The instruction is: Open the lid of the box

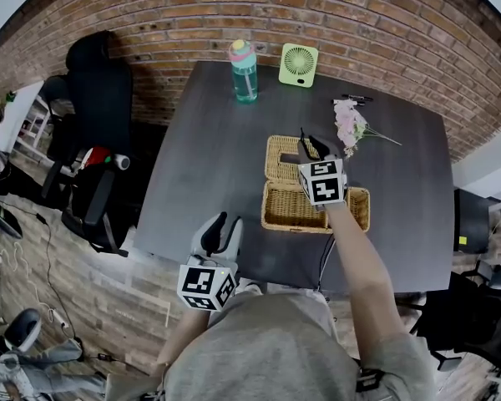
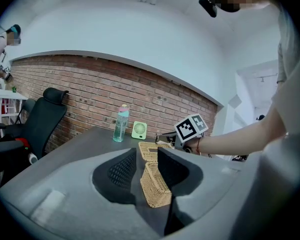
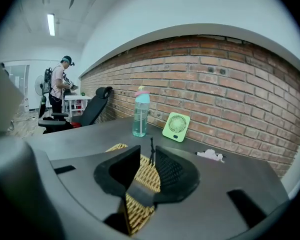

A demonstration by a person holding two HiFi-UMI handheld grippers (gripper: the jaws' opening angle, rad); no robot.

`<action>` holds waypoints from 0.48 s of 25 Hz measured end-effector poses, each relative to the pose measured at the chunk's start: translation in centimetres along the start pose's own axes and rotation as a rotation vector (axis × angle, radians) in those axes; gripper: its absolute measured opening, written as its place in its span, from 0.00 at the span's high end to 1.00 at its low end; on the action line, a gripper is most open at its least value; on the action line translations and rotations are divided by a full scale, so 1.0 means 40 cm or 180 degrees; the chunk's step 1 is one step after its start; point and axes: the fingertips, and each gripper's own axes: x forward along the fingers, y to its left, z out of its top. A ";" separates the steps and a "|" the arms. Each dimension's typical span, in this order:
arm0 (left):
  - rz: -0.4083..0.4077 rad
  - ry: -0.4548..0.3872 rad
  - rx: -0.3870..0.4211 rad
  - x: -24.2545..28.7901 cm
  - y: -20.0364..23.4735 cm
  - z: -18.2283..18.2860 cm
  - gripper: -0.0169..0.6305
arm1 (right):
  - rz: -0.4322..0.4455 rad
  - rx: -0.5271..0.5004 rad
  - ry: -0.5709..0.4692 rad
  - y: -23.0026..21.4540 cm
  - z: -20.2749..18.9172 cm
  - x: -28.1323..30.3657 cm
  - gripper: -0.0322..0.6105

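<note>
A wicker box [image 1: 285, 210] stands open on the dark table [image 1: 209, 140], its wicker lid [image 1: 281, 151] folded back flat behind it. My right gripper [image 1: 311, 145] hovers over the lid's right edge, its marker cube above the box. In the right gripper view its jaws [image 3: 147, 165] stand apart over the wicker lid [image 3: 146, 178]; a thin black strap [image 3: 151, 151] rises between them, and no pad presses on it. My left gripper [image 1: 222, 225] is open and empty at the table's front edge, left of the box. From the left gripper view [image 2: 146, 164] the box [image 2: 155, 188] lies just ahead.
At the table's far side stand a teal bottle with a pink cap [image 1: 244, 71] and a small green fan [image 1: 298, 64]. A pink flower [image 1: 349, 125] lies right of the lid. Black office chairs [image 1: 96, 98] stand left of the table. A brick wall runs behind.
</note>
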 end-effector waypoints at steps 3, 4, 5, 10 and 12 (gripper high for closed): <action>-0.0022 -0.0027 0.0011 -0.021 -0.009 0.001 0.76 | -0.0037 -0.0032 -0.0076 0.015 0.013 -0.047 0.81; -0.0025 -0.0034 0.0014 -0.029 -0.010 0.002 0.76 | -0.0042 -0.0030 -0.0109 0.021 0.017 -0.063 0.81; -0.0028 -0.0040 0.0018 -0.036 -0.011 0.002 0.76 | -0.0044 -0.0018 -0.0145 0.029 0.022 -0.080 0.81; -0.0054 -0.0062 0.0039 -0.075 -0.023 0.000 0.76 | -0.0063 0.0075 -0.0312 0.061 0.036 -0.173 0.81; -0.0070 -0.0076 0.0046 -0.088 -0.030 0.001 0.76 | -0.0073 0.0119 -0.0378 0.070 0.041 -0.209 0.81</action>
